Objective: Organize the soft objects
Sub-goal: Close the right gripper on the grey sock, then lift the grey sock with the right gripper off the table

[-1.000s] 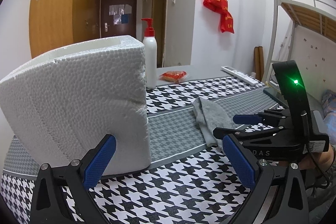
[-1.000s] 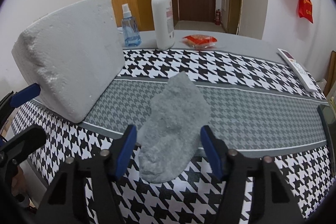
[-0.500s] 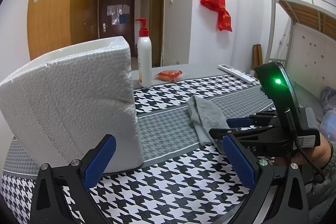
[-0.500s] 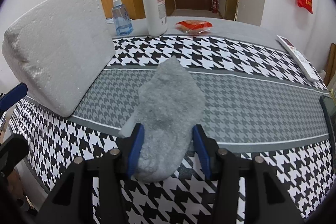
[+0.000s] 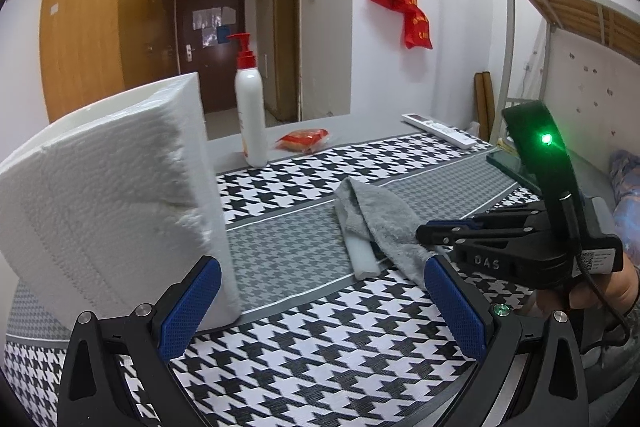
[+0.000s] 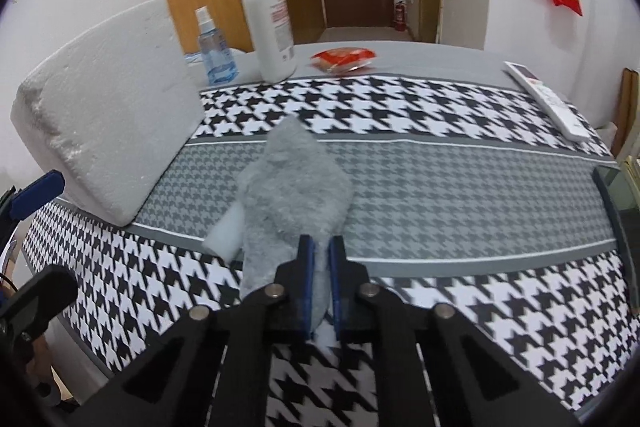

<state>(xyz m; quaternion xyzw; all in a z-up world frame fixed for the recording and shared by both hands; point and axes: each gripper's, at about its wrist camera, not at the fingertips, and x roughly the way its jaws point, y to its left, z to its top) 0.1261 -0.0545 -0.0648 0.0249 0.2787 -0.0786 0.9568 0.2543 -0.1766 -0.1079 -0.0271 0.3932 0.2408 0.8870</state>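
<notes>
A grey fuzzy sock (image 6: 292, 179) lies on the houndstooth tablecloth, its near end lifted. My right gripper (image 6: 321, 247) is shut on that near end; it also shows in the left wrist view (image 5: 424, 233), pinching the sock (image 5: 376, 211). A white foam strip (image 6: 224, 231) shows under the sock's left side, also visible in the left wrist view (image 5: 360, 255). A large white foam block (image 5: 112, 207) stands at the left, also in the right wrist view (image 6: 104, 123). My left gripper (image 5: 320, 311) is open and empty, just right of the block's near corner.
A white pump bottle (image 6: 270, 27) and a blue spray bottle (image 6: 214, 51) stand at the table's back. A red packet (image 6: 344, 59) lies behind the cloth. A white remote (image 6: 548, 99) lies at the right. A dark glass slab (image 6: 620, 195) sits at the right edge.
My right gripper has closed on the sock's near end and raised it, uncovering the white foam strip. My left gripper has stayed open and shifted slightly away from the block.
</notes>
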